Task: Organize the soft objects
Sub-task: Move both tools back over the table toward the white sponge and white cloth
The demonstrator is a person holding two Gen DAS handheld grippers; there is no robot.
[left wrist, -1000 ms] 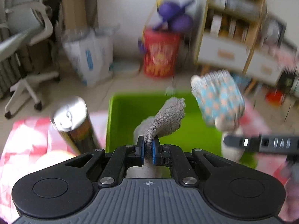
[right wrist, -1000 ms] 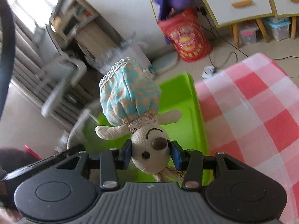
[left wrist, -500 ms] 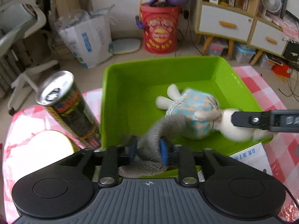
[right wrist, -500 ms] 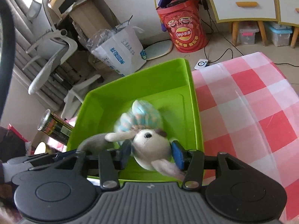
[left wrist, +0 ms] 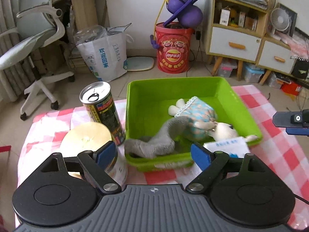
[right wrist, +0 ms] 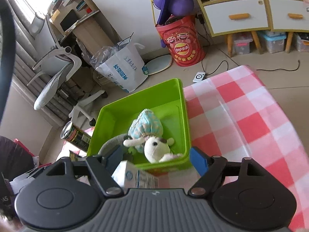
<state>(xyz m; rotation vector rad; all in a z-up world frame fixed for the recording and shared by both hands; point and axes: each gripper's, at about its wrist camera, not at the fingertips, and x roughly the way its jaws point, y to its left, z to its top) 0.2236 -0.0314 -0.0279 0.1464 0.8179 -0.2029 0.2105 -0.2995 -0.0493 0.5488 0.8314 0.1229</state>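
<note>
A green bin (left wrist: 173,89) (right wrist: 179,96) stands on the pink checked tablecloth. In it lie a grey sock (left wrist: 154,141) (right wrist: 110,143) and a plush sheep in a blue dotted dress (left wrist: 200,116) (right wrist: 152,133), its white head against the near wall. My left gripper (left wrist: 153,154) is open and empty, just in front of the bin above the sock's end. My right gripper (right wrist: 156,159) is open and empty, held near the bin's near wall by the sheep's head; its fingertip also shows at the right edge of the left wrist view (left wrist: 289,118).
A tall drink can (left wrist: 102,112) (right wrist: 76,134) stands left of the bin, with a yellow-lidded tin (left wrist: 87,137) in front of it. A white and blue carton (left wrist: 227,147) (right wrist: 135,176) lies at the bin's near side. Checked cloth (right wrist: 251,125) stretches right of the bin.
Both grippers have opened and let go: the sock and the sheep now lie in the bin. Both grippers have drawn back toward the near side of the bin.
</note>
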